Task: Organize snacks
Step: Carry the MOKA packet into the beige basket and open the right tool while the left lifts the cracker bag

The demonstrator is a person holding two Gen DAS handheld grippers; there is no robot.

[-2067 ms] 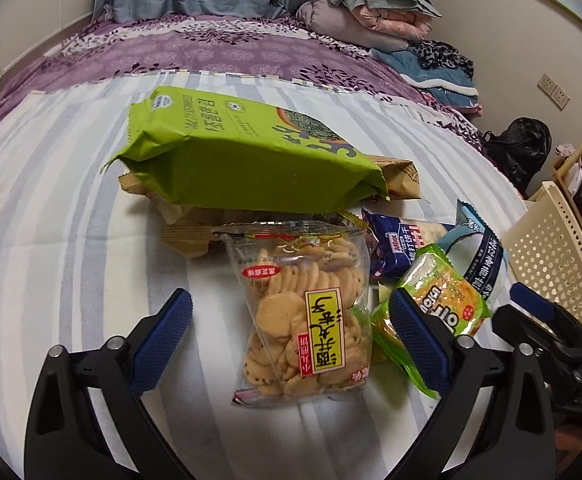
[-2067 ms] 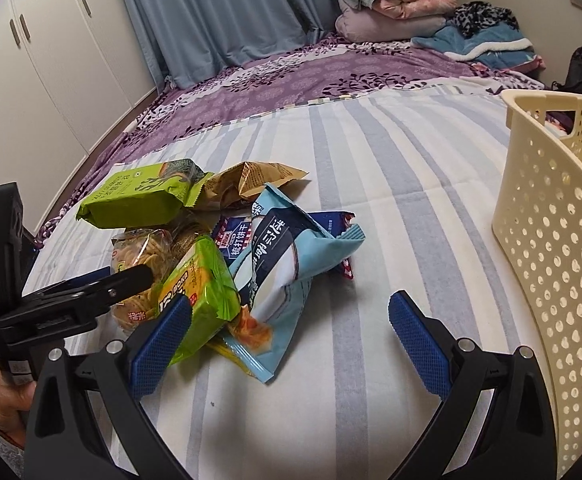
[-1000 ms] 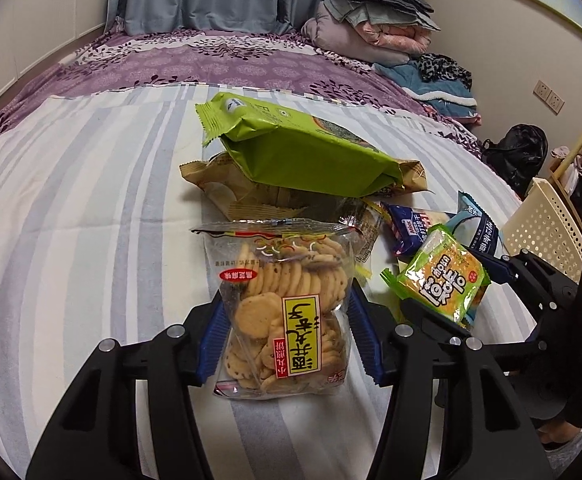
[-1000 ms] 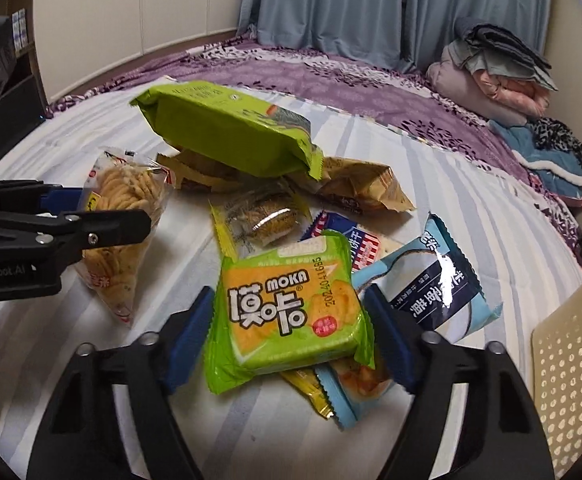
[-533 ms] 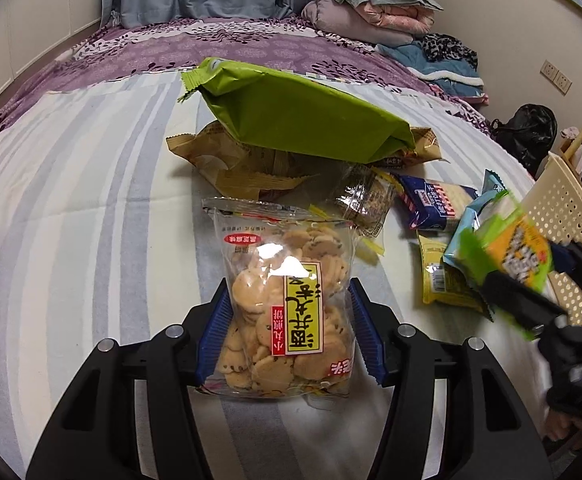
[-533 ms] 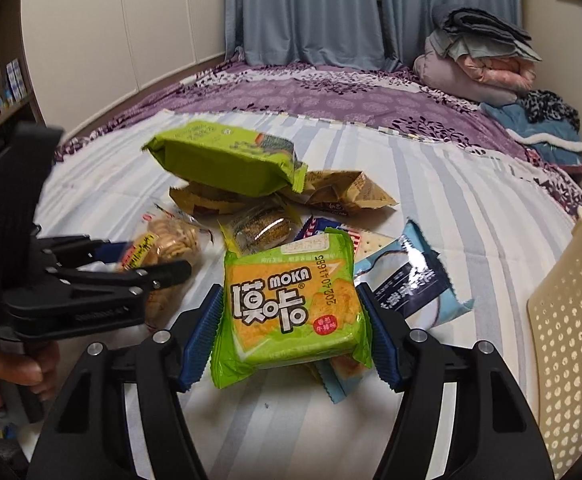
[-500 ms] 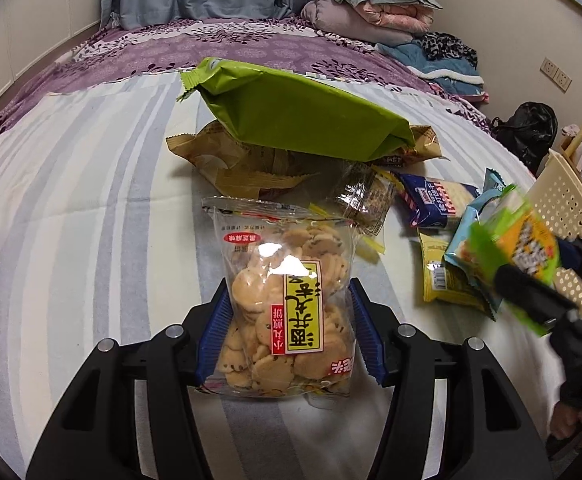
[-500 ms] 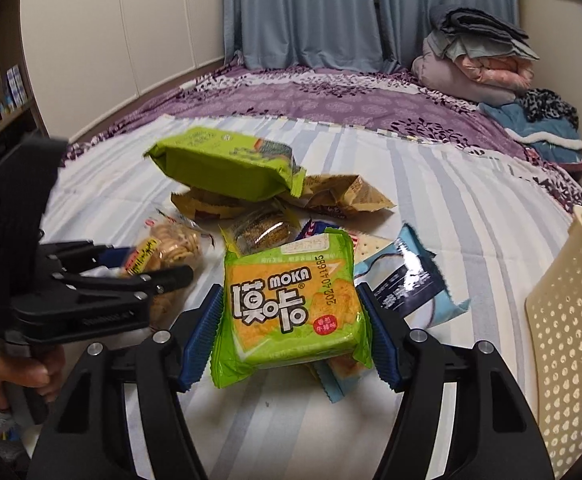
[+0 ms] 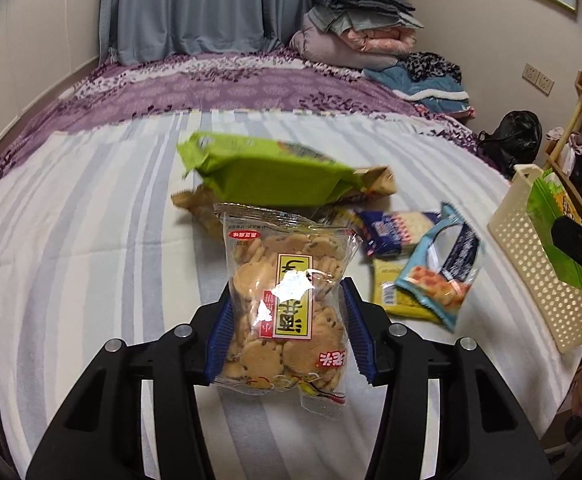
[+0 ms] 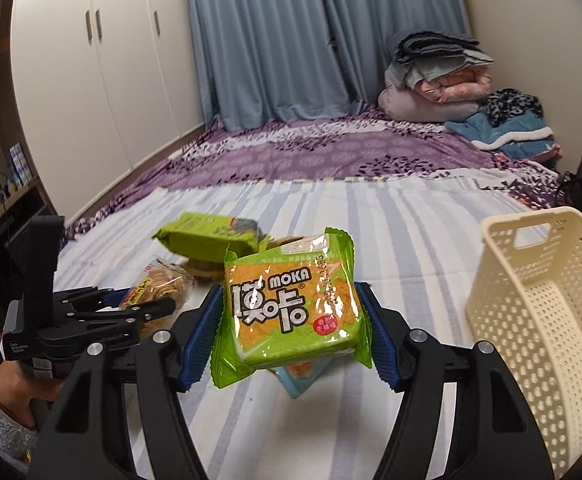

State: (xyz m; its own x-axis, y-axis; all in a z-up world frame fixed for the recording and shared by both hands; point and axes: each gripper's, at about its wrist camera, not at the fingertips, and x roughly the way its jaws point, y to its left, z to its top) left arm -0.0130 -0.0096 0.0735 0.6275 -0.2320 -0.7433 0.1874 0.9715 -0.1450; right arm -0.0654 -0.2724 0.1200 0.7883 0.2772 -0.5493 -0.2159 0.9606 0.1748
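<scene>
The left gripper is a black two-finger tool with blue ribbed pads, and its jaws are clamped against the two sides of a clear bag of round biscuits, carried above the striped bedspread. The person's left hand, in a fuzzy white sleeve, grips its handle. The right gripper, black with the same blue pads, pinches a green square MOKA snack packet by its sides, level and held off the bed.

Both wrist views look low across the striped bed, sharing the basket.
</scene>
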